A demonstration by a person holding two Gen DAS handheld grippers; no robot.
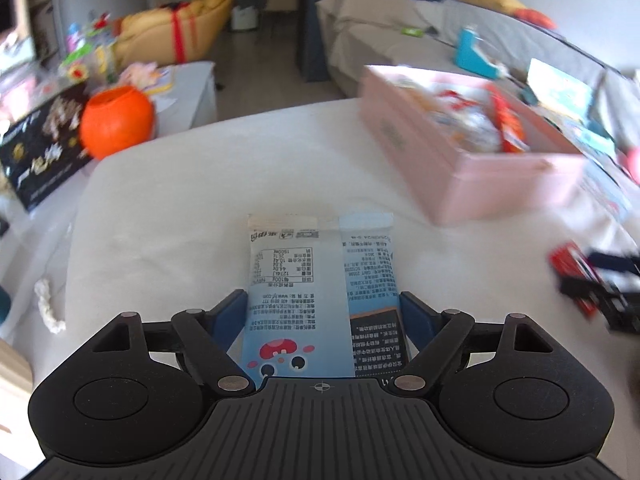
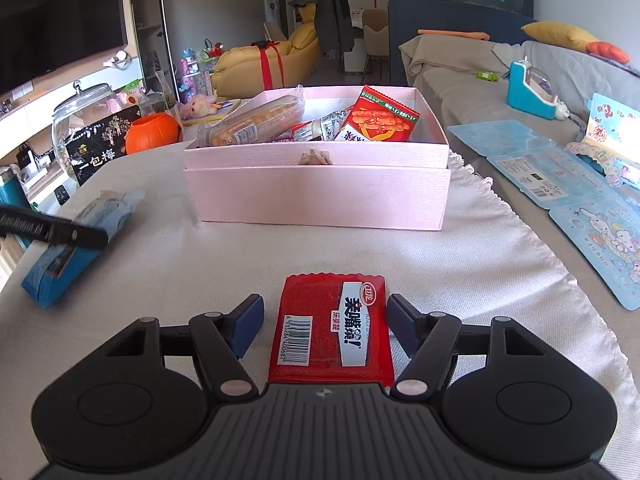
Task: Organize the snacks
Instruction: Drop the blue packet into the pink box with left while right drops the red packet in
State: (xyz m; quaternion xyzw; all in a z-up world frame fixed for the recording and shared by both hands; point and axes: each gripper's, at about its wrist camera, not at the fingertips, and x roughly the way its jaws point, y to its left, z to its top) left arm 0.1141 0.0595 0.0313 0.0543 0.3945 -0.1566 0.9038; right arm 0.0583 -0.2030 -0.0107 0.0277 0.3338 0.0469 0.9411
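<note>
The pink box (image 2: 316,196) holds a bread pack (image 2: 256,120) and a red snack bag (image 2: 378,118). The left hand-held gripper (image 1: 322,308) pinches a blue packet (image 1: 320,280). The right hand-held gripper (image 2: 326,320) brackets a red packet (image 2: 330,328); whether its pads press it I cannot tell.

This is a home living room. A long grey fabric sofa (image 2: 460,76) with a yellow cushion (image 2: 560,36) runs along one side, facing a large dark wall-mounted television screen (image 2: 60,20). A yellow armchair (image 2: 260,64) sits further back, beside what look like children's toys (image 2: 192,76). A dark coat (image 2: 332,12) hangs over a chair.
</note>
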